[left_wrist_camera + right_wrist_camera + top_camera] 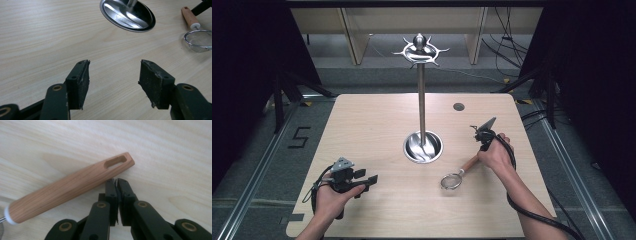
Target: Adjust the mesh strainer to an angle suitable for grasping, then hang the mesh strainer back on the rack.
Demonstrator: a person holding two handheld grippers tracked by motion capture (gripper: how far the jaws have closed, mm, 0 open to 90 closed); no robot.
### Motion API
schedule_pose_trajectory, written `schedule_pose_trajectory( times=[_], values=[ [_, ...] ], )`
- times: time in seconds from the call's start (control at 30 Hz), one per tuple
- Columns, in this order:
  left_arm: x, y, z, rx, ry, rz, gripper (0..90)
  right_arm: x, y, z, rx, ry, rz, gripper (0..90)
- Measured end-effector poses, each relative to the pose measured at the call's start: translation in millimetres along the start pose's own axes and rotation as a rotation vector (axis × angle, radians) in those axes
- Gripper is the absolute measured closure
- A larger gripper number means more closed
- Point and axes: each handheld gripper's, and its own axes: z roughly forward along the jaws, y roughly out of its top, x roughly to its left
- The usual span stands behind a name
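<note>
A small wire strainer with a wooden handle lies on the table, right of centre. My right gripper points down at the handle's far end. In the right gripper view its jaws are shut with nothing between them, tips right beside the handle near its hanging slot. My left gripper rests low at the front left, open and empty. A tall metal hanging stand with hooked arms on top rises from a round dish base at mid-table.
The light wooden table has a small round hole at the back right. In the left gripper view the stand's base and the strainer lie ahead to the right. Black cables trail from both grippers.
</note>
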Motion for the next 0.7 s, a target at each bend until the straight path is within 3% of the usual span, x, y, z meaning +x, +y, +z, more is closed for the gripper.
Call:
schedule_pose_trajectory(
  times=[0.07, 0.13, 0.17, 0.23, 0.27, 0.33, 0.4, 0.5, 0.63, 0.7],
  values=[
    [-1.3, 1.2, 2.8, -0.003, -0.005, -0.011, 40.4, 0.5, 0.0, -3.3, -0.022, 0.014, -0.008, 85.8],
    [-3.0, 2.3, 4.7, -0.008, -0.007, -0.010, 40.4, -2.2, -0.2, -7.2, -0.038, 0.033, -0.059, 83.5],
    [-3.0, 2.3, 4.7, -0.008, -0.007, -0.010, 40.5, -0.5, -2.2, -9.2, -0.056, 0.041, -0.010, 81.1],
    [-4.5, 2.6, 6.4, -0.009, -0.022, -0.010, 40.4, -3.0, -6.3, -13.4, -0.066, 0.047, 0.019, 76.4],
    [-3.1, 3.0, 6.3, 0.004, -0.017, 0.009, 40.5, -2.9, -7.6, -14.9, -0.064, 0.049, 0.056, 73.6],
    [-5.3, 2.9, 6.8, -0.015, -0.035, -0.009, 40.5, -5.6, -14.0, -16.8, -0.075, 0.043, 0.097, 68.1],
    [-5.7, 3.3, 5.2, -0.015, -0.036, -0.001, 40.5, -7.0, -20.1, -18.0, -0.086, 0.030, 0.096, 65.7],
    [-6.3, 3.4, 1.4, -0.024, -0.034, -0.006, 40.4, -5.6, -28.3, -20.3, -0.109, 0.053, 0.062, 63.5],
    [-5.2, 3.2, 0.0, -0.036, -0.036, -0.012, 40.4, -1.8, -31.2, -22.4, -0.096, 0.085, 0.053, 63.6],
    [-2.8, 2.9, 1.9, -0.028, -0.031, -0.014, 40.5, 0.5, -29.0, -24.1, -0.094, 0.070, 0.082, 62.4]
  ],
)
